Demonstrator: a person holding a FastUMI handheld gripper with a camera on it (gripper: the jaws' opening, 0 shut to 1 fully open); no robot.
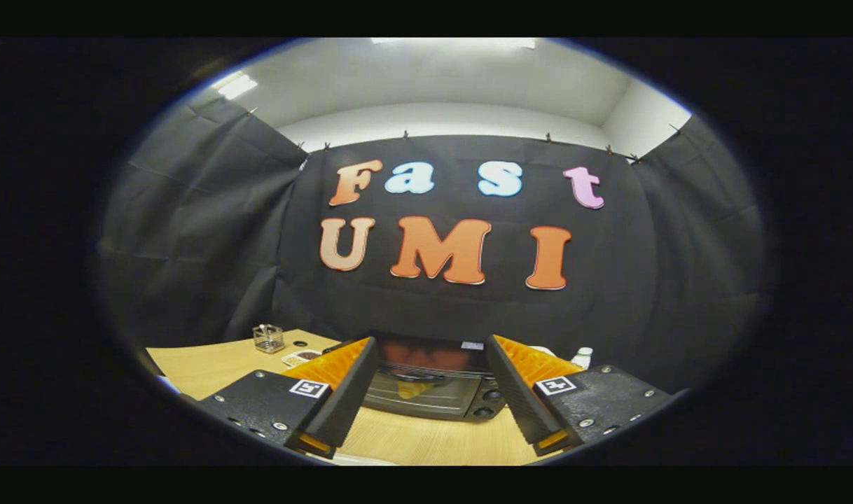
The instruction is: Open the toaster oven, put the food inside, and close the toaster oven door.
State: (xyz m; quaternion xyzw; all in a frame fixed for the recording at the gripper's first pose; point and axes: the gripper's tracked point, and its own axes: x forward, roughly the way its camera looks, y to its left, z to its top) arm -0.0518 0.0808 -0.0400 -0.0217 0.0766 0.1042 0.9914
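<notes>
Gripper view looks level along spread jaws toward the nearby toaster oven.

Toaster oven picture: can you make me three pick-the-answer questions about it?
1. Where is the toaster oven?
A. Ahead, between the fingers
B. On the floor
C. Hanging on the wall

2. How many knobs show on it?
A. Two
B. Five
C. None

3. The hand-held gripper is:
A. Shut on food
B. Open
C. Shut on the door

Answers:
1 A, it sits on the wooden table beyond the spread fingers.
2 A, two dark knobs are stacked beside the glass door.
3 B, the fingers stand apart, holding nothing.
</notes>
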